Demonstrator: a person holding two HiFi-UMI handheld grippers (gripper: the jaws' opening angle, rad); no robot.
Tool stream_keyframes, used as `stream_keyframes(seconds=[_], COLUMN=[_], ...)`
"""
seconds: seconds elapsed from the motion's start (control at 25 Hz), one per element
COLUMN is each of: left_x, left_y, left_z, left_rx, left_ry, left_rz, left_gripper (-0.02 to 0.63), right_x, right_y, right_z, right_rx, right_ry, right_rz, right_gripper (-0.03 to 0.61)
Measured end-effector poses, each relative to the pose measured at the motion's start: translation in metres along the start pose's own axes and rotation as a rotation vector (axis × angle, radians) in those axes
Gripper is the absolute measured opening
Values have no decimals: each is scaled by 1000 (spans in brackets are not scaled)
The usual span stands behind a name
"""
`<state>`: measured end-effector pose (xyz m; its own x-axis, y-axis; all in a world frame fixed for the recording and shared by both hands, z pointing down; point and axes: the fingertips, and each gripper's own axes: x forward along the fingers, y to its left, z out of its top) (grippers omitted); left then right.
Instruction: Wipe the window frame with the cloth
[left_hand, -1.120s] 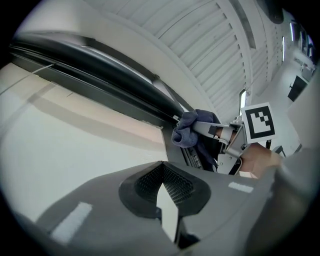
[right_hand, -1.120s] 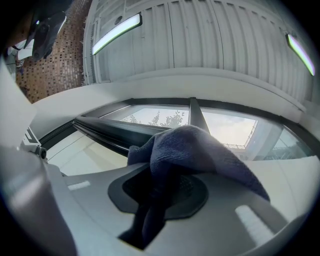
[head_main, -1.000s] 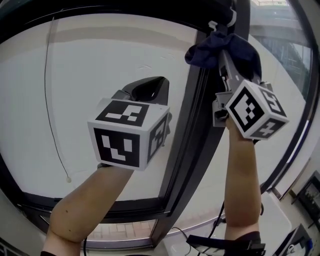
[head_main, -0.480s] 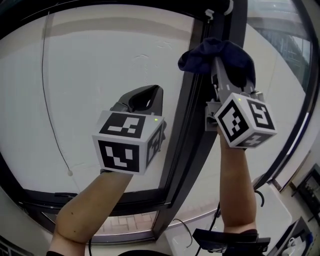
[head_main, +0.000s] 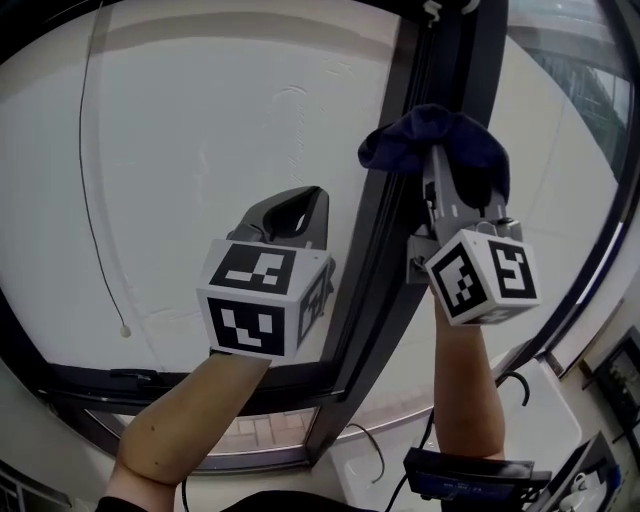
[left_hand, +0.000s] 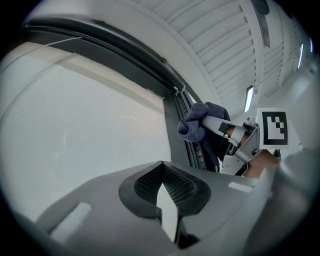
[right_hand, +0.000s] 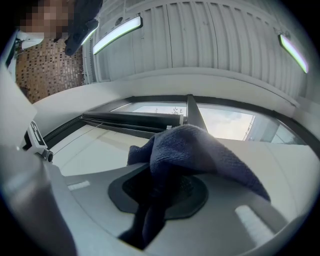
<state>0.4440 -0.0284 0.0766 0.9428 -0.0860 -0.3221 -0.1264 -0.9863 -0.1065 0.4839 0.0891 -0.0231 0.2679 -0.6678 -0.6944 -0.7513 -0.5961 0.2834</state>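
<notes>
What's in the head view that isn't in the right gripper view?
Only the head view: the person's left arm, right arm and the right claw's marker cube. Only the right gripper view: the ceiling lights and another person far off. Both: the dark blue cloth pinched in the right claw, by the window frame.

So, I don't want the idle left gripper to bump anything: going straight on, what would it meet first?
Probably the white window panel, just left of the dark vertical window frame; the left gripper's shut, empty jaws aim there. Nothing shows between, though depth is unclear.
</notes>
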Motion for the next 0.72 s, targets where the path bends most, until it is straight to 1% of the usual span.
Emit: stream_keyframes(seconds=[0.12,0.24,0.52,0.6,0.72], left_x=[-5,-12,-19,-23,-29], left_y=[-2,0,4,2,-3], left_z=[-14,-25,-47,-52,-64], left_rx=[-7,-48,-19,-7,-11], left_ry=[11,11,33,38,55], left_rz=[-8,-12,17,16,8], left_gripper=[-6,-6,-6,-6,-6], right_x=[-11,-23,-42,-47,-57], right_y=[4,10,16,17,20], right_z=[-10,-22,-42,-48,-57], right_rx=[-2,-19,15,36,70], right_ry=[-3,-4,9,18,34], right_rz=[5,11,1,-1,-4], right_gripper=[66,66,66,66,66])
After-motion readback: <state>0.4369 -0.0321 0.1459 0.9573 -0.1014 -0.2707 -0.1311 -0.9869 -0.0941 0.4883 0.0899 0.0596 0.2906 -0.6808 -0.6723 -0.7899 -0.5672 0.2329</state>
